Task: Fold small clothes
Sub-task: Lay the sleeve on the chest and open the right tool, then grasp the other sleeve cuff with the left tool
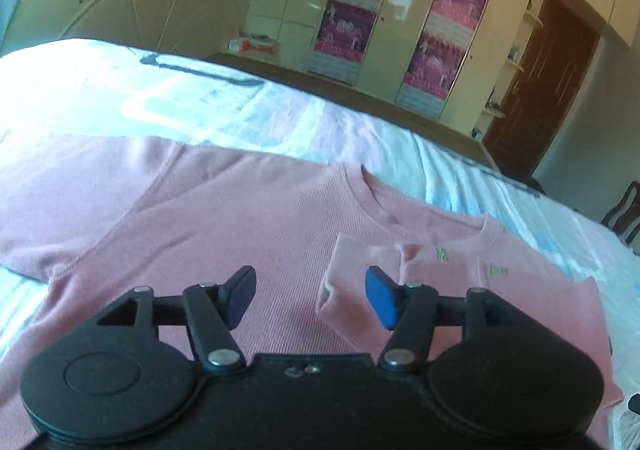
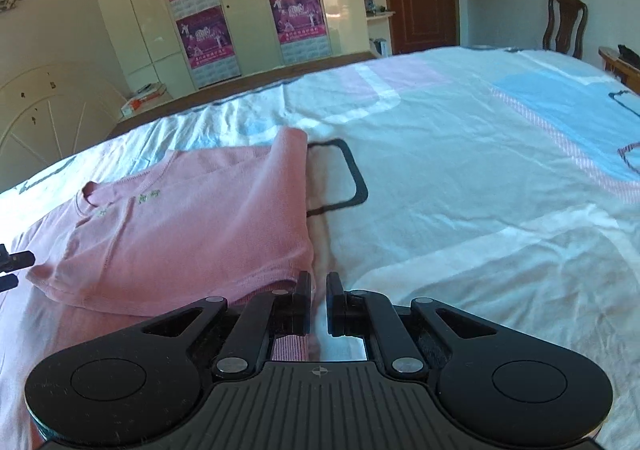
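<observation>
Currently the pink ribbed-knit small shirt (image 1: 248, 210) lies partly folded on the white, blue and pink patterned bedsheet (image 2: 460, 170). Left gripper (image 1: 310, 298) hovers over it, jaws apart, gripping nothing. Right gripper (image 2: 319, 304) sits nearly closed at the shirt's edge, nothing visibly pinched.

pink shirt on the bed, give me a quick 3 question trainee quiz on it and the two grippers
1. True or false: the pink shirt lies on the bed sheet with one side already folded over its body.
2. Which gripper has its jaws apart with nothing between them? A) left gripper B) right gripper
3. Fill in: the small green embroidery sits just below the shirt's ____.

Key: 1 true. 2 A; the right one is almost shut, with a pink edge showing in the narrow gap, grip unclear. 3 neckline.
</observation>
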The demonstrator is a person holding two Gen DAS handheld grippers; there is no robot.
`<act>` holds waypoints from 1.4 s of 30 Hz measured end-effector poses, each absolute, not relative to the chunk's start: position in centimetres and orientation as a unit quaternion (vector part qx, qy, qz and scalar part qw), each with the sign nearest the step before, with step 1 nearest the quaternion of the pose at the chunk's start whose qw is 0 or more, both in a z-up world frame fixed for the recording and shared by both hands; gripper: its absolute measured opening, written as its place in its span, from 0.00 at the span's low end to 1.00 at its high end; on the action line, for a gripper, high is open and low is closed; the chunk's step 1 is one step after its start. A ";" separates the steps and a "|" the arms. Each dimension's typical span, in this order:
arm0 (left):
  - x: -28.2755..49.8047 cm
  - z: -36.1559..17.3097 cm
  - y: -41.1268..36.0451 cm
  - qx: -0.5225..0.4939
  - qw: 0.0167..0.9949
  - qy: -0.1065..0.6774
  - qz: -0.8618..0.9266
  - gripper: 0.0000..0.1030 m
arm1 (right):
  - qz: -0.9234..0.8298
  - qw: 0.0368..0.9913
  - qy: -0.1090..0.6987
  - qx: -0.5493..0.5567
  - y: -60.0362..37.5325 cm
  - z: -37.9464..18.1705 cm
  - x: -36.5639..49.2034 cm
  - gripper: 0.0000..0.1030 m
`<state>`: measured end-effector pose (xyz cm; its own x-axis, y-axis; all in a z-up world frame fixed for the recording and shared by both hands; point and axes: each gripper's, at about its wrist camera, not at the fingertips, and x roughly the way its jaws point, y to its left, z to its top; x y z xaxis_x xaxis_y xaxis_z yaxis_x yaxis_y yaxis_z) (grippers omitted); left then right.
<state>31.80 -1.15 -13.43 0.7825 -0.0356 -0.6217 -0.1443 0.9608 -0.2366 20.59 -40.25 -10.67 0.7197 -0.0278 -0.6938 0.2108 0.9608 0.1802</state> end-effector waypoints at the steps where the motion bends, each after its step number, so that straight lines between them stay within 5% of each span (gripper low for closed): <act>1: 31.9 -12.8 -1.3 -0.135 0.937 0.322 0.021 0.56 | -0.063 0.922 0.364 0.120 -40.4 -10.3 21.1 0.05; 20: 37.0 -16.2 -7.7 -0.053 0.913 0.402 -0.034 0.61 | -0.039 0.915 0.395 0.077 -40.0 -14.6 34.3 0.06; 23: 37.3 -16.0 -7.7 -0.054 0.911 0.408 -0.021 0.68 | -0.036 0.923 0.375 0.080 -39.6 -13.6 33.7 0.07; 26: 37.5 -16.1 -8.0 -0.042 0.910 0.412 -0.018 0.71 | -0.035 0.918 0.391 0.060 -38.8 -14.3 33.6 0.25; 31: 37.4 -15.6 -7.8 -0.037 0.905 0.423 -0.017 0.71 | -0.038 0.920 0.385 0.067 -38.4 -13.7 32.5 0.29; 35: 36.9 -15.0 -6.9 -0.049 0.904 0.425 -0.011 0.74 | -0.044 0.924 0.377 0.050 -37.3 -13.2 30.0 0.48; 42: 35.3 -14.3 -4.3 -0.060 0.902 0.427 -0.003 0.75 | -0.064 0.912 0.400 0.061 -37.5 -13.7 27.4 0.48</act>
<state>35.35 -4.29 -14.25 0.6347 -0.0574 -0.7707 -0.0459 0.9927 -0.1117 27.44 -37.54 -13.66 0.6724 -0.0671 -0.7371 0.1654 0.9843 0.0613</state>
